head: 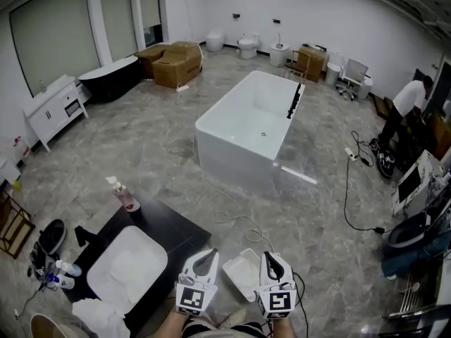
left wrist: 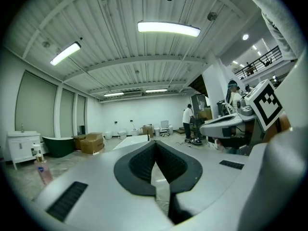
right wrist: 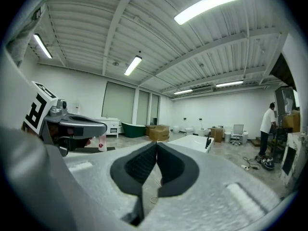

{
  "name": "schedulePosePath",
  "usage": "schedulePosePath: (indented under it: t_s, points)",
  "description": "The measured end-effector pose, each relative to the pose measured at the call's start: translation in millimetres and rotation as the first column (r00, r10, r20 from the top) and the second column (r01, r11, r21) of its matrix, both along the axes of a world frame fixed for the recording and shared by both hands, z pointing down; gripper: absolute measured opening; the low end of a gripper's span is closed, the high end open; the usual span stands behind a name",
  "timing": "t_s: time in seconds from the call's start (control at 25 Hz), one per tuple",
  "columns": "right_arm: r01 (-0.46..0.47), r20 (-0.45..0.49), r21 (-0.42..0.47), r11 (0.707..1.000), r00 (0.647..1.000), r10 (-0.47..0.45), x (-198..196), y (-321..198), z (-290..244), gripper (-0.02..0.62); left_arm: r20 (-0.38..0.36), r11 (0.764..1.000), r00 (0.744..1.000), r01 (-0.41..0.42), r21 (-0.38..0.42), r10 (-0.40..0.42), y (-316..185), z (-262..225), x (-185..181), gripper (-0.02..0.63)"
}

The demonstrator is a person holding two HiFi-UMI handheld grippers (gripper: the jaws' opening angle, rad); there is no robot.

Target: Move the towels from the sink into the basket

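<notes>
White: one towel [head: 100, 316], one sink [head: 162, 258], one basket [head: 236, 279]; left gripper [head: 205, 254] and right gripper [head: 270, 256], two, both closed, empty.

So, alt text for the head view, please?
The left gripper and right gripper, both shut and empty, are held out over a grey floor, a white basket showing between them. A white sink sits lower left; a white bathtub stands beyond.
</notes>
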State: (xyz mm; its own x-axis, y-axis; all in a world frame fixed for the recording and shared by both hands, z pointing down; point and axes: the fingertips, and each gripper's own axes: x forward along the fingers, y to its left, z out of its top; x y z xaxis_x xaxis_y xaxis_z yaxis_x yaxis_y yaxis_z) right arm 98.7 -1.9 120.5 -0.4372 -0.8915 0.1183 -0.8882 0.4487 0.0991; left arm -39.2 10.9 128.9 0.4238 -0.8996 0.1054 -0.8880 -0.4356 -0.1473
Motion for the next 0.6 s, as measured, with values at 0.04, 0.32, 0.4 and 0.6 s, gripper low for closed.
schedulePosePath:
  t_s: [0.04,0.32,0.4,0.6]
  points:
    - [0.027,0.005,0.006,1.0,1.0,-0.027,-13.6,-2.1,-4.5,0.002,0.002,1.0,1.0,0.019,0.003,-0.019,0.1,-3.9,-10.6,0.009]
    - [0.243,0.022,0.014,0.97,0.97,-0.243,-120.7,-8.9,-6.8,0.002,0.006,0.984,0.984,0.177,0.004,-0.177,7.7,-7.4,-91.6,0.009]
    - [0.31,0.024,0.013,0.951,0.95,-0.31,-154.5,-6.2,-3.6,0.002,0.006,0.973,0.973,0.232,-0.002,-0.232,14.4,-3.8,-118.8,0.009]
    - [0.448,0.029,0.003,0.894,0.894,-0.448,-239.3,2.9,0.5,0.002,0.011,0.927,0.927,0.374,-0.025,-0.374,38.9,6.8,-196.5,0.009]
